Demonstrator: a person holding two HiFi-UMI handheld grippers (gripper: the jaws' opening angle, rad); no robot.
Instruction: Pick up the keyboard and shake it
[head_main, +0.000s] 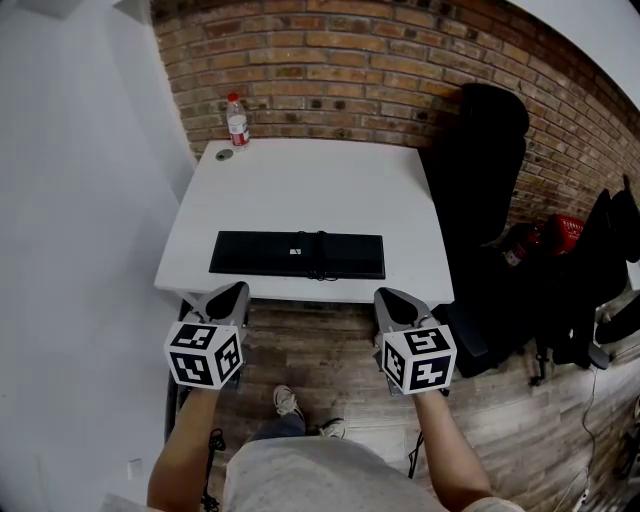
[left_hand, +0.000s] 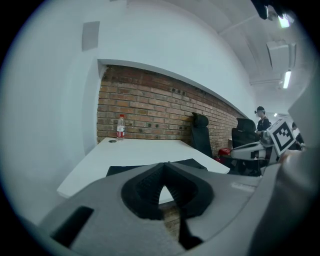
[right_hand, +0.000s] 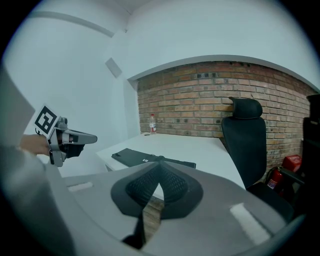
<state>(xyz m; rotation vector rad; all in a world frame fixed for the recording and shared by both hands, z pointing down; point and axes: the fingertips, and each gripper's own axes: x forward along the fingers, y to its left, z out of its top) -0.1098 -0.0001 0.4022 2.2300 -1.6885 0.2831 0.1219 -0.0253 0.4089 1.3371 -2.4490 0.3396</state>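
A flat black keyboard (head_main: 297, 256) lies near the front edge of the white table (head_main: 310, 185), with a dark cable looped over its middle. It also shows beyond the jaws as the keyboard (left_hand: 185, 163) in the left gripper view and as the keyboard (right_hand: 135, 156) in the right gripper view. My left gripper (head_main: 232, 296) hovers just before the table's front edge, left of the keyboard's left end, shut and holding nothing. Opposite it, my right gripper (head_main: 388, 300) is held below the keyboard's right end, also shut and empty. Neither touches the keyboard.
A plastic water bottle (head_main: 237, 120) and a small round cap (head_main: 224, 154) stand at the table's back left corner. A black office chair (head_main: 480, 180) is at the table's right, with bags and a red object (head_main: 565, 232) beyond. Brick wall behind, white wall at left.
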